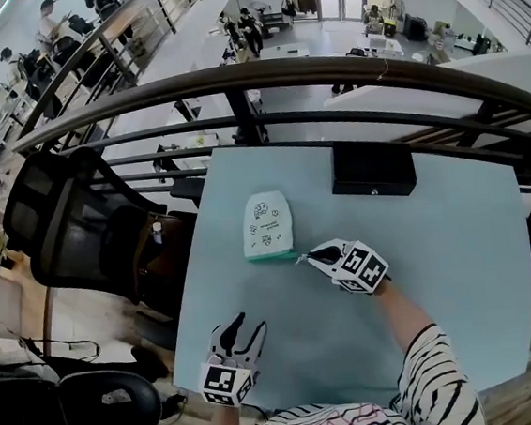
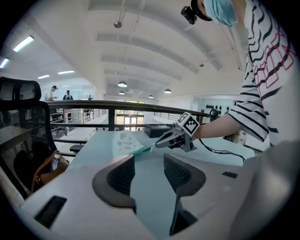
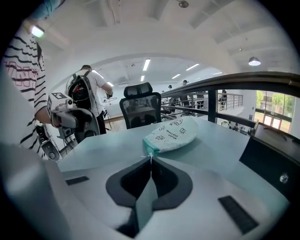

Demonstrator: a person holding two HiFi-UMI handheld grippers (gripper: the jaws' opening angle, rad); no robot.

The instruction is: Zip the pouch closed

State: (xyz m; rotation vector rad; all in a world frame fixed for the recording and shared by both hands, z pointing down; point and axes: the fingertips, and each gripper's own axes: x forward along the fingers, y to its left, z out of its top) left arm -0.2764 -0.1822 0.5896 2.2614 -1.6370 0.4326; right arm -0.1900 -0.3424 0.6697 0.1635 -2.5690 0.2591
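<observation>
At the pouch (image 1: 268, 225) corner, right hand-held gripper (image 1: 306, 258) clamps the zipper pull (image 3: 149, 156); left hand-held gripper (image 1: 245, 329) hangs released, so the unanchored pouch may drag instead

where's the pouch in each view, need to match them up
Head view: pouch at centre of the table, left of the right gripper.
Left gripper view: pouch left of centre, beyond the left gripper's open jaws.
Right gripper view: pouch at centre, just past the jaws, shut on its pull.
Shared landmark: the black box on the table.
</observation>
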